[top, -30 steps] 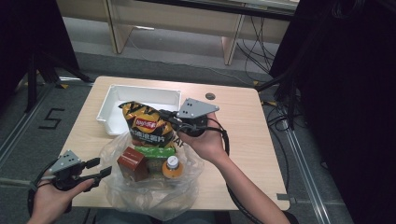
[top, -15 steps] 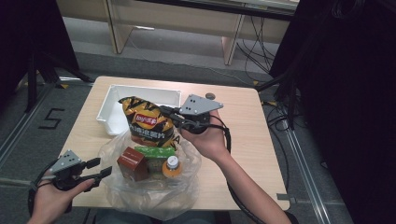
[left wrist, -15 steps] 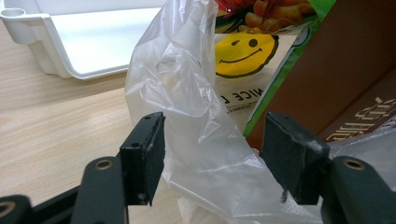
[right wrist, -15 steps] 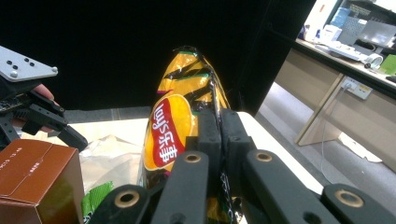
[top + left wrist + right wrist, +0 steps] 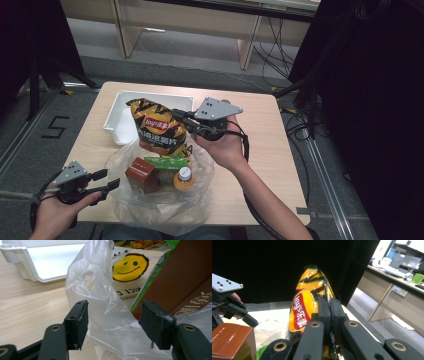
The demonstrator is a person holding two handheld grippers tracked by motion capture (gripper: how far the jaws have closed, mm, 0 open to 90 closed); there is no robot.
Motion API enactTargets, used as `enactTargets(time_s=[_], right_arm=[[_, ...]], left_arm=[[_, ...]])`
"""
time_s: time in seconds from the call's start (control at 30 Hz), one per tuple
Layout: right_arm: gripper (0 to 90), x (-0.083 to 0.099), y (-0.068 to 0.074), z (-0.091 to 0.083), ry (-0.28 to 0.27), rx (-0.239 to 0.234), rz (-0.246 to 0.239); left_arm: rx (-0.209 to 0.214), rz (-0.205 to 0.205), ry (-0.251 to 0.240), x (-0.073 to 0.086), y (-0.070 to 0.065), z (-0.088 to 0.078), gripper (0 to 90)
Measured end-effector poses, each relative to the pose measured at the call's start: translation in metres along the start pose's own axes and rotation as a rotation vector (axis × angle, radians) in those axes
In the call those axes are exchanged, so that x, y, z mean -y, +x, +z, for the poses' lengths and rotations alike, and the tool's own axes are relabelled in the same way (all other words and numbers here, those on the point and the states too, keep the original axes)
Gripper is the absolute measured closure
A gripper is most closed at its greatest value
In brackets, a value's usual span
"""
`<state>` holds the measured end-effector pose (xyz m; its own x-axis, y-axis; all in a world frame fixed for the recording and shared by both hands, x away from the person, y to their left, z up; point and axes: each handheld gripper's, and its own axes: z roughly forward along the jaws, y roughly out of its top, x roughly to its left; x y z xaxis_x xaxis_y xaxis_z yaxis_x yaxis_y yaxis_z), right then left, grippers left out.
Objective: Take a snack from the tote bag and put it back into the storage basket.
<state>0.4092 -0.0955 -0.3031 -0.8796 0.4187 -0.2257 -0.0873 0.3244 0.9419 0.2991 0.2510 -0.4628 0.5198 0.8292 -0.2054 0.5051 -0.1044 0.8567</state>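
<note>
- Your left gripper [image 5: 112, 331] is open; a fold of the plastic bag [image 5: 105, 302] lies between its pads, unpinched.
- Beyond your left fingers: brown box [image 5: 180, 282], then white tray [image 5: 50, 262].
- Your right gripper [image 5: 329, 312] is clamped on the chip bag [image 5: 307, 307], held upright above the plastic bag.

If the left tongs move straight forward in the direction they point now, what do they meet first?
Most likely the clear plastic bag: a fold of it already lies between the open left tongs. Behind it stands the brown box.

The chip bag [image 5: 308, 310] is cut off at the bottom edge below the closed jaws. Beyond the open left jaws, the brown box [image 5: 182, 282] runs past the right edge.
</note>
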Motion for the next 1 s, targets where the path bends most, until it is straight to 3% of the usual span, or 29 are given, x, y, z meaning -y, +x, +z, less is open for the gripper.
enactTargets(time_s=[1.0], right_arm=[[89.8, -0.021, -0.006, -0.006, -0.059, 0.016, -0.003]], left_arm=[[0.009, 0.006, -0.003, 0.0, 0.001, 0.001, 38.9]])
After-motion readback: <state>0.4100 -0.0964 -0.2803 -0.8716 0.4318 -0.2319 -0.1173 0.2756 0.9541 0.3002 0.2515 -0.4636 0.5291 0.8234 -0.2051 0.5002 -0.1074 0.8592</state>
